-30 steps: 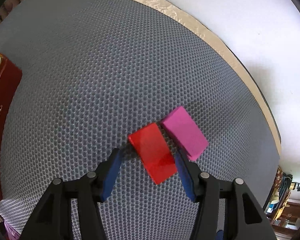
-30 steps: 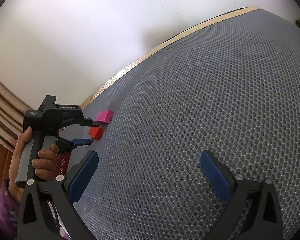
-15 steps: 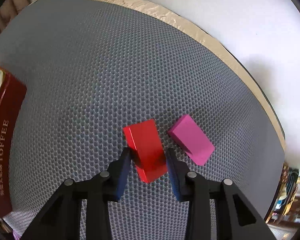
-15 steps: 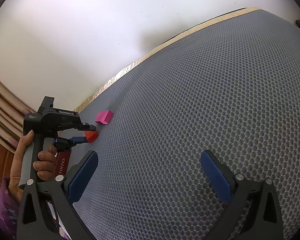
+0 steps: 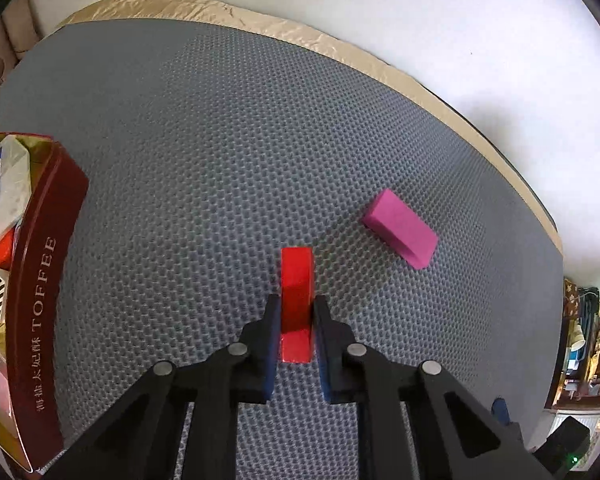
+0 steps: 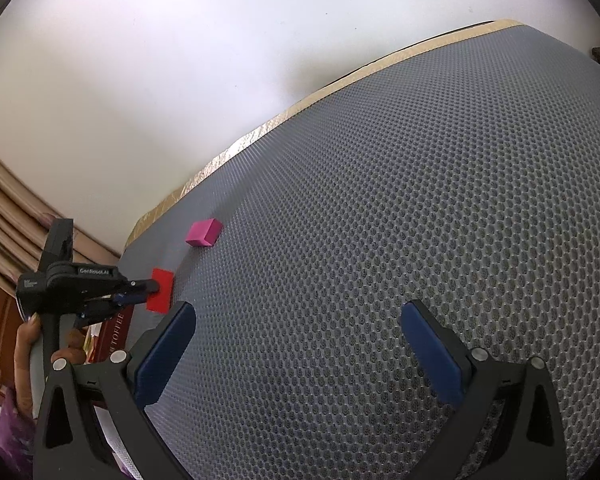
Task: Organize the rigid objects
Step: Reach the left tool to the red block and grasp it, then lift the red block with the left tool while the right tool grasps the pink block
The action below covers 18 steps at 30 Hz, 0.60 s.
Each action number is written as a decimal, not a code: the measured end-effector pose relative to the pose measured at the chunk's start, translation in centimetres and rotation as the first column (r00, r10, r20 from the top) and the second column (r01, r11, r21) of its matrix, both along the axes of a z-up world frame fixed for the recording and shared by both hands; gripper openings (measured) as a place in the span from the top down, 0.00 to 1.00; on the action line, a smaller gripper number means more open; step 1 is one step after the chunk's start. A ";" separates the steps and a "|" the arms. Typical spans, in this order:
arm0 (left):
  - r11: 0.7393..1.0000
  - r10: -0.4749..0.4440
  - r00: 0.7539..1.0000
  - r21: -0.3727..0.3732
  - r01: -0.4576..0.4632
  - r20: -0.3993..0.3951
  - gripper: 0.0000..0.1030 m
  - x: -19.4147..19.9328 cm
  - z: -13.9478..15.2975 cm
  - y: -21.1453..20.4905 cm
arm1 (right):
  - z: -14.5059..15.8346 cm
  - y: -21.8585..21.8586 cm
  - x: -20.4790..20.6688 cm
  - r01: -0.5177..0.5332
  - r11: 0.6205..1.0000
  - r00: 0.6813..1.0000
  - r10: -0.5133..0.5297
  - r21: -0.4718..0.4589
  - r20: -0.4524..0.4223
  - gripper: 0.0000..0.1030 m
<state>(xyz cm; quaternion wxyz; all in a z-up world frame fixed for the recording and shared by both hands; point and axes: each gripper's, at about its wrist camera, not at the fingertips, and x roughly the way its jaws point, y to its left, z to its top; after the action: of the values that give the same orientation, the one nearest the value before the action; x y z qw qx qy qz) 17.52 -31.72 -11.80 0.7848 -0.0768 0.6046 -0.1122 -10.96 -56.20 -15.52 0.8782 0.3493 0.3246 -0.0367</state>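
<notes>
My left gripper (image 5: pixel 296 312) is shut on a red block (image 5: pixel 297 280), held on edge above the grey mesh mat (image 5: pixel 220 160). The red block (image 6: pixel 161 290) and the left gripper (image 6: pixel 150 288) also show in the right wrist view, lifted off the mat. A pink block (image 5: pixel 400 228) lies flat on the mat to the right of the red one; it shows in the right wrist view (image 6: pixel 204 233) too. My right gripper (image 6: pixel 296 344) is open and empty over the mat's near side.
A dark red "TOFFEE" tin (image 5: pixel 40 288) holding several small items stands at the left edge; it shows in the right wrist view (image 6: pixel 118 330). A gold cloth border (image 5: pixel 340 48) and a white wall (image 6: pixel 180 60) run behind the mat.
My left gripper closed on the red block, lifted it and turned it on edge, away from the pink block. The right gripper has stayed open and still.
</notes>
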 end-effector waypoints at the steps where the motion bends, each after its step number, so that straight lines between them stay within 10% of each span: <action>1: 1.000 0.002 1.000 -0.004 -0.002 -0.005 0.85 -0.1 0.0 0.2 | -0.1 0.0 0.1 0.000 1.000 1.000 0.000 -0.003 -0.001 0.01; 18: 0.994 -0.077 0.996 -0.073 0.080 0.043 0.85 -5.3 1.8 8.0 | 0.1 4.5 4.0 -0.083 0.983 0.994 0.069 -0.165 -0.087 0.00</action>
<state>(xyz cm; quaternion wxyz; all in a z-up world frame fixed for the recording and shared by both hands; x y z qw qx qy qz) 12.20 -23.75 -9.97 0.7884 -0.0800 0.5866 -0.1671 -6.98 -51.71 -15.42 0.8916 0.2596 0.3685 -0.0446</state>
